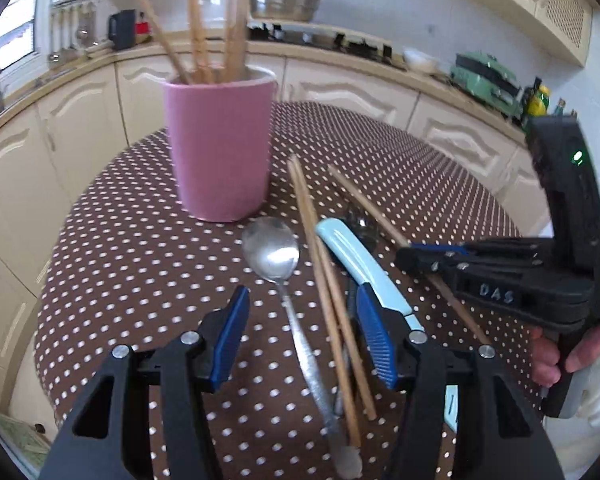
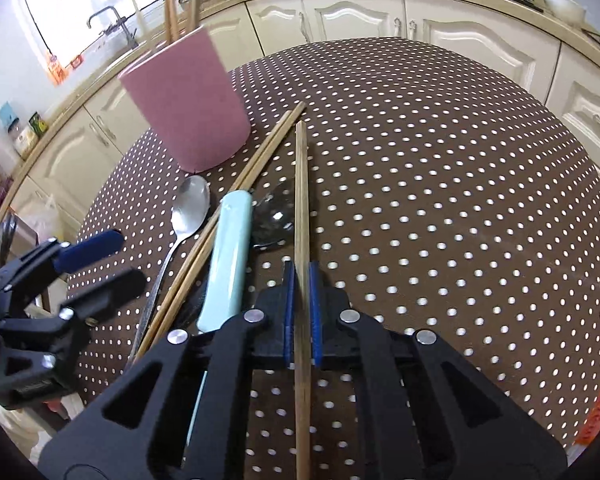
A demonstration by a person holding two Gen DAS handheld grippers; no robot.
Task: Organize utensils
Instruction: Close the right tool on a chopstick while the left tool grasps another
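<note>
Gripping a chopstick (image 2: 301, 216), right tool (image 2: 301, 312), person's hand (image 1: 556, 354) left view only

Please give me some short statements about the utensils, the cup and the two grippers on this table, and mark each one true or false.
1. The right gripper is shut on a single chopstick. True.
2. The pink cup is empty. False: several chopsticks stand in it.
3. The left gripper is open, above the spoon handle and a chopstick pair. True.
4. The pale blue handle lies inside the cup. False: it lies on the dotted tablecloth.
5. The cup lies on its side. False: it stands upright.
</note>
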